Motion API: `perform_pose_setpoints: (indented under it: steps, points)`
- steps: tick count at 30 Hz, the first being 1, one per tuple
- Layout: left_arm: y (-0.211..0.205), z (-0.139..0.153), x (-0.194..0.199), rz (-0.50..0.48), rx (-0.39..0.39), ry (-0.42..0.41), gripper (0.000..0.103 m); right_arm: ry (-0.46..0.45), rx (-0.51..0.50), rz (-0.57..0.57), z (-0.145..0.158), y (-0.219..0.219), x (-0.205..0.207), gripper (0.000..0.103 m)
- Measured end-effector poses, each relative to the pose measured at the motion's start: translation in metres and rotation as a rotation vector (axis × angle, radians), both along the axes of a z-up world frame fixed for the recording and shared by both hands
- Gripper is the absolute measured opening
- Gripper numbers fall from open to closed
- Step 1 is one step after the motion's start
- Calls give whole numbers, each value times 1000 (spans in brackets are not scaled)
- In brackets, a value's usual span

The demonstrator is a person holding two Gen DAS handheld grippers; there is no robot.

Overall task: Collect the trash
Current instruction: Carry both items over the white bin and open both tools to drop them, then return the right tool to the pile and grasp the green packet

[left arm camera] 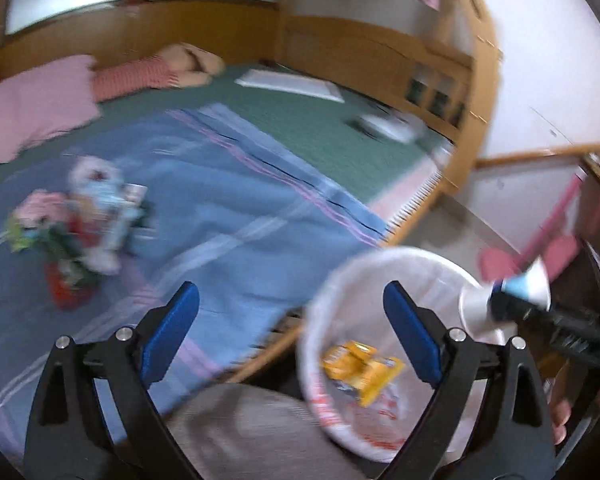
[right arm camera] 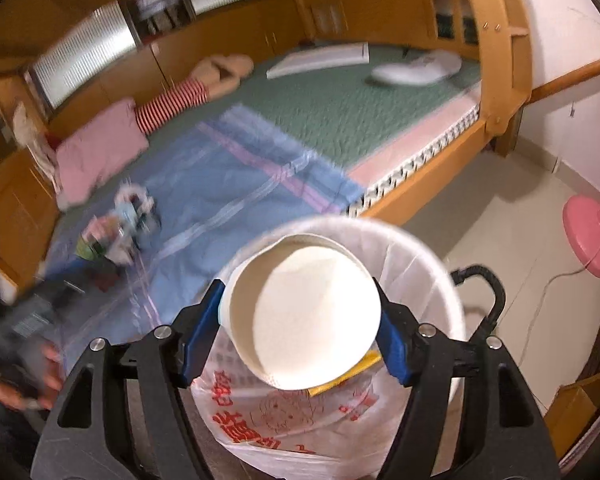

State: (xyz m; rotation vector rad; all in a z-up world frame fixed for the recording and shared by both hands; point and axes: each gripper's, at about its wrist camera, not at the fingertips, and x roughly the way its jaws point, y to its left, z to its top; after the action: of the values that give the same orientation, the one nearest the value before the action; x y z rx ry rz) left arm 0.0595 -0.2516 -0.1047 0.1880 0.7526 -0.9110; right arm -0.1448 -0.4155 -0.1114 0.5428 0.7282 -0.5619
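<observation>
One bed (right arm camera: 380, 120) filled most of both views, a blue striped sheet (left arm camera: 228, 208) spread across its near half and a heap of mixed litter (left arm camera: 76, 232) lying on that sheet, well apart from the bin. Beside the bed stood a waste bin (right arm camera: 428, 264) lined with a white printed bag (right arm camera: 284, 420), a yellow wrapper (left arm camera: 360, 368) already lying inside it. Directly over the bin's mouth hung a white paper cup (right arm camera: 304, 316), pinched across its sides between the blue pads of the right claw (right arm camera: 300, 332). The left claw (left arm camera: 296, 336) stood spread wide with nothing between its pads, aimed at the bed's edge and the bin's rim.

By my reading, the step in hand was dropping the cup. That called for the right claw to spread while staying over the liner, so the cup falls in, not onto the floor. The left claw then needed to reach the heap for another piece, which looked soft and jumbled.
</observation>
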Motion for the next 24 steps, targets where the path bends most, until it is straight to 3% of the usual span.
perform_pose_setpoints:
  steps: [4, 7, 9, 14, 18, 21, 24]
  points:
    - [41, 16, 27, 112, -20, -12, 93, 77, 30, 18, -20, 2, 19, 73]
    - [64, 22, 44, 170, -39, -9, 93, 97, 32, 21, -23, 5, 24, 74]
    - [80, 23, 55, 210, -50, -8, 93, 110, 35, 30, -24, 7, 29, 82]
    - [113, 23, 70, 281, -50, -23, 94, 114, 35, 49, -22, 12, 50, 84]
    - [139, 20, 88, 346, -54, -10, 94, 158, 4, 71, -24, 17, 82, 88]
    - [158, 15, 103, 396, -58, 1, 94, 127, 68, 140, -26, 23, 110, 88]
    - [177, 12, 116, 445, -55, 2, 94, 106, 42, 233, -19, 43, 156, 88]
